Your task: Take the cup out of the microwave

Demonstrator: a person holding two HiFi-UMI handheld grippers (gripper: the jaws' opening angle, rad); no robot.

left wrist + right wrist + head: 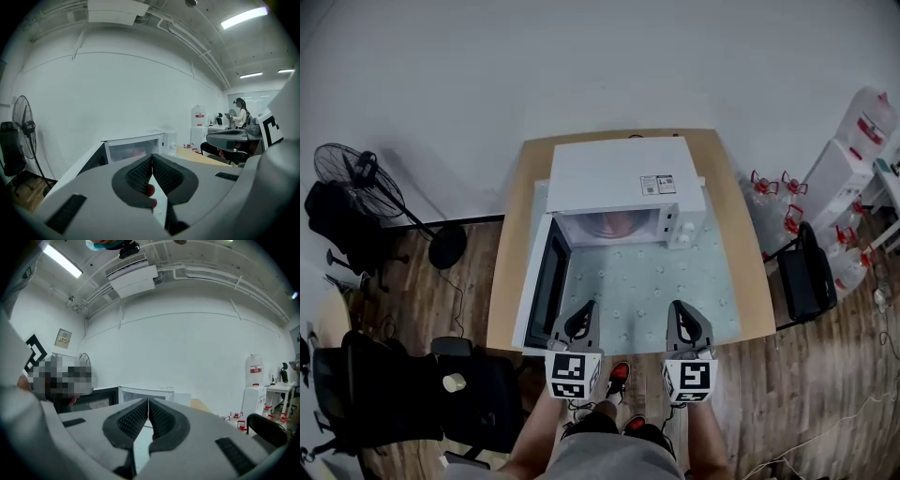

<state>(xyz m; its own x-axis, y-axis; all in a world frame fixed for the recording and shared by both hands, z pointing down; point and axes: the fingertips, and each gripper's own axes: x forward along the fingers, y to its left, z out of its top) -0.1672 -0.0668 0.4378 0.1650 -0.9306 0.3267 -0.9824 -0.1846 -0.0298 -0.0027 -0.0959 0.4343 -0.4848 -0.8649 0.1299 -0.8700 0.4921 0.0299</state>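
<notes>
A white microwave (pixel 623 183) stands on the table with its door (pixel 548 281) swung open to the left. Inside its cavity I see a pinkish cup (pixel 614 223). Both grippers hover at the table's near edge, in front of the opening and well short of it. My left gripper (pixel 584 309) is shut with nothing between its jaws, and my right gripper (pixel 678 307) is shut and empty too. In the left gripper view the microwave (pixel 136 146) shows beyond the closed tips (pixel 152 158). The right gripper view has the microwave (pixel 150 392) just above its closed tips (pixel 148 401).
A pale mat (pixel 647 286) covers the wooden table (pixel 752 272) in front of the microwave. A standing fan (pixel 356 173) and black chairs (pixel 412 394) are to the left. Water bottles (pixel 778 202), a black chair (pixel 806 272) and a dispenser (pixel 834 173) are to the right. A person (pixel 241 112) stands far off.
</notes>
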